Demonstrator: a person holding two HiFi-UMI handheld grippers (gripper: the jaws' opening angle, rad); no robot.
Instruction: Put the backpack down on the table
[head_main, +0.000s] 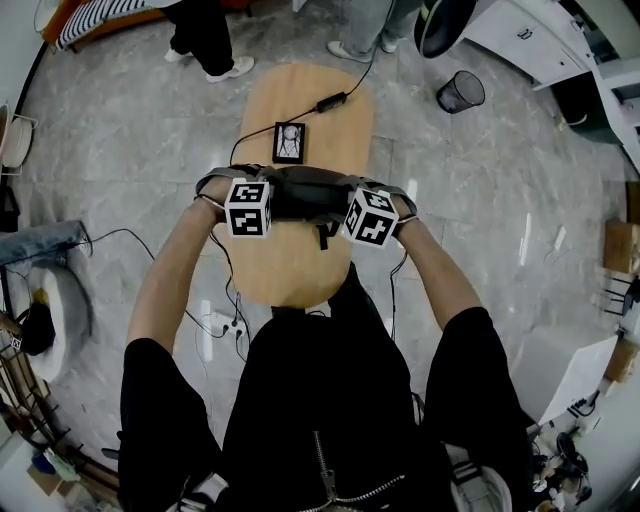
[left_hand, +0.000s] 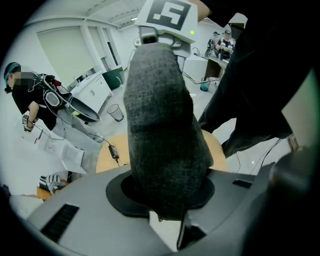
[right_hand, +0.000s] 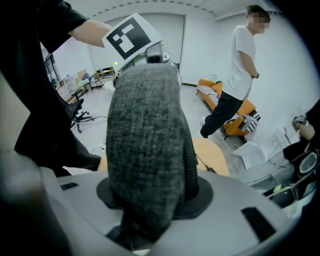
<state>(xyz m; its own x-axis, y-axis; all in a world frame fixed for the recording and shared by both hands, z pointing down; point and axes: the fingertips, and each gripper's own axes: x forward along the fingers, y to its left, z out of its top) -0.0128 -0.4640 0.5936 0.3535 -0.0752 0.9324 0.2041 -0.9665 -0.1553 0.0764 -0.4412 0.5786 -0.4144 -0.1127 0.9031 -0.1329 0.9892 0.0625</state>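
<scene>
Left tool (left_hand: 165, 200), right tool (right_hand: 150, 205) — each pinches a grey strap (left_hand: 160, 125); backpack (head_main: 300, 195) over table (head_main: 310, 110) (head view only).

No legible text, brand or number noted anywhere; only black-and-white square code patterns on left gripper's cube (head_main: 249, 207) and right gripper's cube (head_main: 371, 216), not readable as characters; small dark label on far-right white cabinet (head_main: 520, 35) too small to read.

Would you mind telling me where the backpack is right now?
In the head view the backpack is mid-frame between the left gripper and right gripper, both clamped on it, over the oval wooden table, nearer the person than the small black device.
</scene>
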